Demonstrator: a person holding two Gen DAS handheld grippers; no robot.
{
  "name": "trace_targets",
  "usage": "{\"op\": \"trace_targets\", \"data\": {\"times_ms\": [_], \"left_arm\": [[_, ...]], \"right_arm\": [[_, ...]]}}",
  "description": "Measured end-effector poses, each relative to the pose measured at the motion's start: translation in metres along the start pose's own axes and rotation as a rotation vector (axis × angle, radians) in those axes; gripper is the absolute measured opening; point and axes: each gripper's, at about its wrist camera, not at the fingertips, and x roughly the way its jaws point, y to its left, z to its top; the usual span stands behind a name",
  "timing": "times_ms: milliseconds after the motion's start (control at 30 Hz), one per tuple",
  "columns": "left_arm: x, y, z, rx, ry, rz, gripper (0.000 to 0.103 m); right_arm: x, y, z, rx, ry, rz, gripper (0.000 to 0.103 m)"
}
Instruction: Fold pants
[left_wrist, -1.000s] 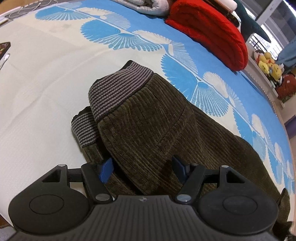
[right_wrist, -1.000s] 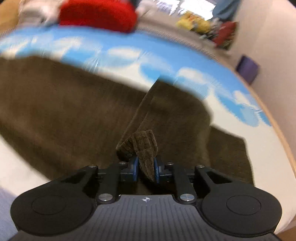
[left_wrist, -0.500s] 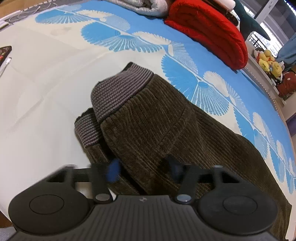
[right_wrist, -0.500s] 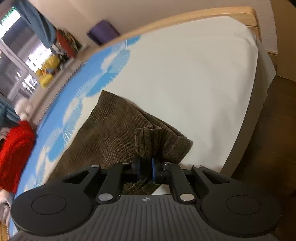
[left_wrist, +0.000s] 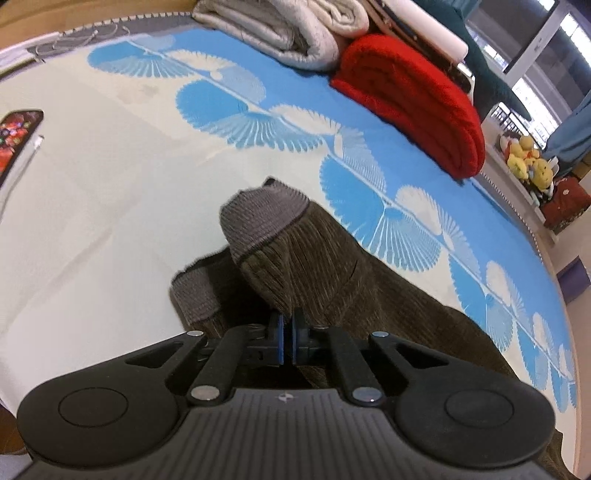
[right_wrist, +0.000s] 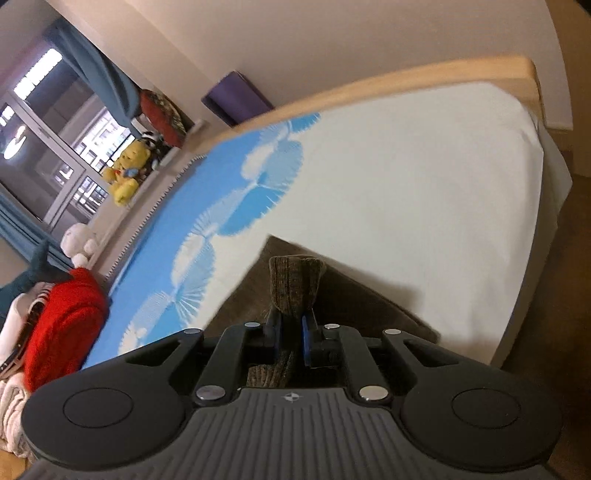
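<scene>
on the bed (left_wrist: 92, 192), left gripper (left_wrist: 287, 334) angled down, clamped on pants (left_wrist: 332, 280); right gripper (right_wrist: 291, 334) pinching their cuff

Phone (left_wrist: 16, 136) cut by left edge; pants (left_wrist: 369, 295) partly behind gripper body

A thick red knitted blanket (left_wrist: 417, 99), folded, lay at the far edge of the white bed sheet with blue fan prints (left_wrist: 110, 192), beside a rolled grey quilt (left_wrist: 288, 33). A phone with a lit screen (left_wrist: 16, 136) sat at the sheet's left edge. Yellow plush toys (right_wrist: 123, 173) stood on the windowsill beyond.
</scene>
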Motion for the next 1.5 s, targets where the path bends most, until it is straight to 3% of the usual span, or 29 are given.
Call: {"op": "trace_targets", "data": {"times_ms": [200, 300, 367, 433, 467, 633, 767, 867, 933, 1000, 1133, 1200, 1333, 1500], "left_arm": [[0.008, 0.023, -0.002, -0.007, 0.016, 0.102, 0.0], [0.006, 0.023, 0.0, 0.014, 0.021, 0.061, 0.001], [0.002, 0.018, -0.004, 0.051, 0.024, 0.062, 0.012], [-0.001, 0.012, -0.009, 0.075, 0.038, 0.042, 0.04], [-0.004, 0.008, -0.012, 0.084, 0.044, 0.036, 0.047], [-0.019, -0.023, -0.038, 0.087, 0.048, -0.025, 0.076], [-0.031, -0.06, -0.063, 0.093, 0.076, -0.114, 0.079], [-0.035, -0.093, -0.084, 0.105, 0.11, -0.197, 0.079], [-0.033, -0.116, -0.101, 0.141, 0.129, -0.213, 0.079], [-0.028, -0.136, -0.116, 0.179, 0.152, -0.226, 0.079], [-0.014, -0.16, -0.139, 0.214, 0.204, -0.228, 0.079], [-0.007, -0.165, -0.146, 0.224, 0.207, -0.22, 0.079], [0.009, -0.166, -0.155, 0.18, 0.24, -0.212, 0.078], [0.023, -0.167, -0.158, 0.184, 0.242, -0.188, 0.078]], "right_arm": [[0.001, -0.019, -0.006, 0.035, 0.016, -0.039, 0.01], [0.028, -0.037, -0.021, 0.035, 0.086, -0.145, 0.01], [0.029, -0.044, -0.027, 0.05, 0.056, -0.122, 0.016], [0.022, -0.038, -0.026, 0.028, 0.03, -0.124, 0.035], [0.017, -0.033, -0.025, -0.002, 0.011, -0.154, 0.049], [-0.021, -0.014, -0.01, -0.079, -0.115, -0.217, 0.052], [-0.063, 0.02, -0.006, -0.108, -0.094, -0.054, 0.054], [-0.08, 0.059, -0.015, -0.075, 0.024, 0.125, 0.061], [-0.076, 0.081, -0.033, -0.052, 0.124, 0.191, 0.061], [-0.063, 0.097, -0.056, -0.064, 0.215, 0.208, 0.061], [-0.023, 0.107, -0.106, -0.122, 0.326, 0.154, 0.058], [-0.009, 0.102, -0.124, -0.124, 0.348, 0.125, 0.051], [0.014, 0.093, -0.132, -0.053, 0.391, 0.112, 0.049], [0.024, 0.099, -0.141, -0.078, 0.379, 0.087, 0.048]]}}
